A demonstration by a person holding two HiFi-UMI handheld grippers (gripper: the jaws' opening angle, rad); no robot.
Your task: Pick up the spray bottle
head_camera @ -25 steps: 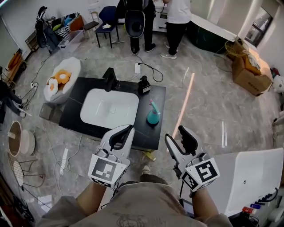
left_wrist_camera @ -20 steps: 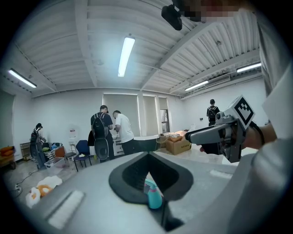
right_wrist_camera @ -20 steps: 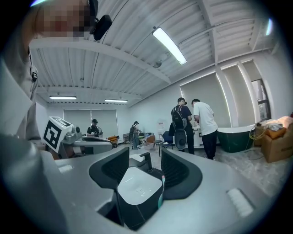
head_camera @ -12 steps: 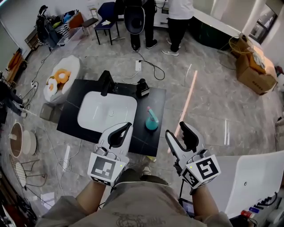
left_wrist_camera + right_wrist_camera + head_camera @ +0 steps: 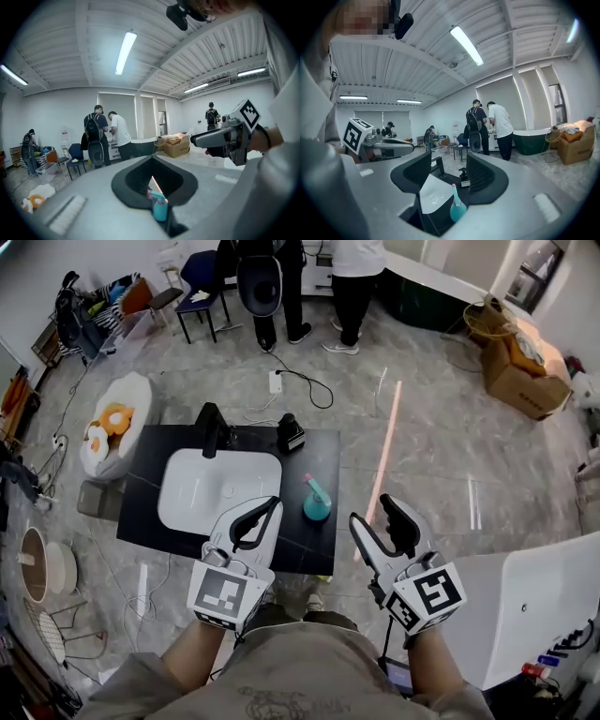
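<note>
The spray bottle (image 5: 316, 500), teal with a pink head, stands upright on the right part of a black counter (image 5: 323, 448), beside the white sink (image 5: 218, 488). Both grippers hover short of the counter's near edge, apart from the bottle. My left gripper (image 5: 270, 509) is shut and empty, a little to the near left of the bottle. My right gripper (image 5: 371, 514) is open and empty, to its near right. The bottle (image 5: 160, 209) shows low in the left gripper view. In the right gripper view the bottle (image 5: 458, 209) appears between the spread jaws, next to the sink (image 5: 433, 194).
A black faucet (image 5: 210, 427) and a black soap dispenser (image 5: 289, 434) stand at the counter's far edge. An orange strip (image 5: 384, 465) lies on the floor to the right. A white fixture (image 5: 534, 615) stands near right, a white seat with orange items (image 5: 111, 423) at left. People stand beyond.
The counter and bottle have drifted slightly left and look smaller in the head view. Both grippers keep about the same place and the same jaw state.
</note>
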